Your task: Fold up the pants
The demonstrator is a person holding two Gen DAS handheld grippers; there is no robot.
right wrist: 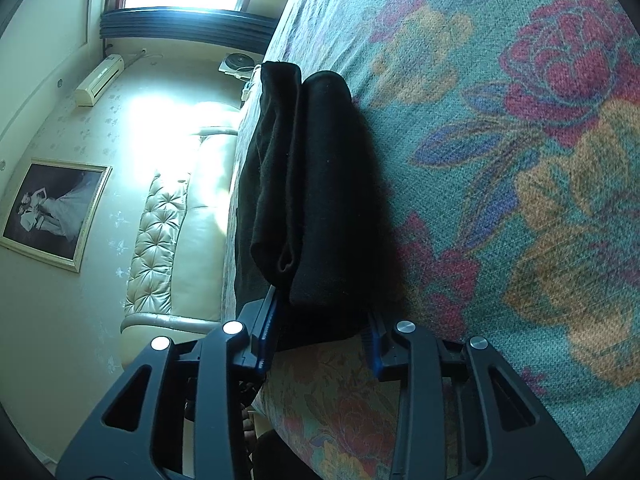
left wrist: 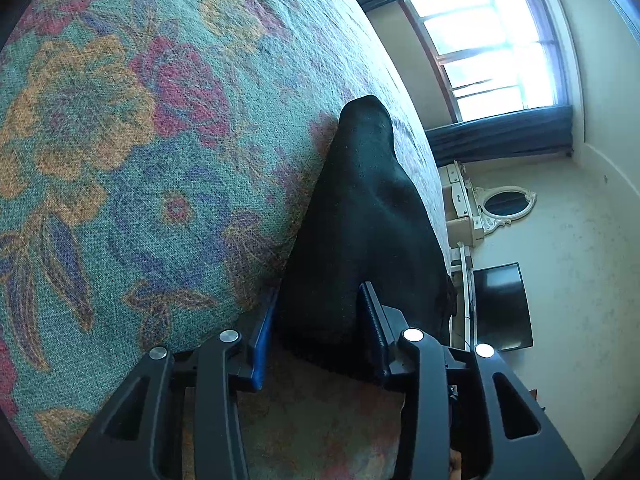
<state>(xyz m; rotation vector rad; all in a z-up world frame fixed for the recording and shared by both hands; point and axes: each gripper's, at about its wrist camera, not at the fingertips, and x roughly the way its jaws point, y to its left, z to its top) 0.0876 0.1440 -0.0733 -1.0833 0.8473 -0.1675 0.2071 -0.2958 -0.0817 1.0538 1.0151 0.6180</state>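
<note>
The black pants [right wrist: 312,184] lie on the bed [right wrist: 520,160], on its floral cover, already gathered into a thick, narrow bundle with several layers stacked; in the right wrist view one rolled edge sits on top of a broader fold, so most of the folding looks done. What seems left is one more fold or a tidy set-down, though the far end of the bundle is too foreshortened to judge. The left gripper [left wrist: 318,332] has its jaws partway apart with the near end of the pants between them, and the cloth fills the gap, so I read them as clamped on the fabric. The right gripper [right wrist: 320,336] stands the same way at the other near end, jaws clamped on the stacked layers. Beyond the pants, past the bed's edge, are a window [left wrist: 492,40] with dark curtains, a dark screen [left wrist: 502,304] and an oval mirror [left wrist: 506,202]; a tufted headboard [right wrist: 168,216] and a framed picture [right wrist: 52,216] show on the other side. Nothing lies on the cover near the pants to obstruct them.
</note>
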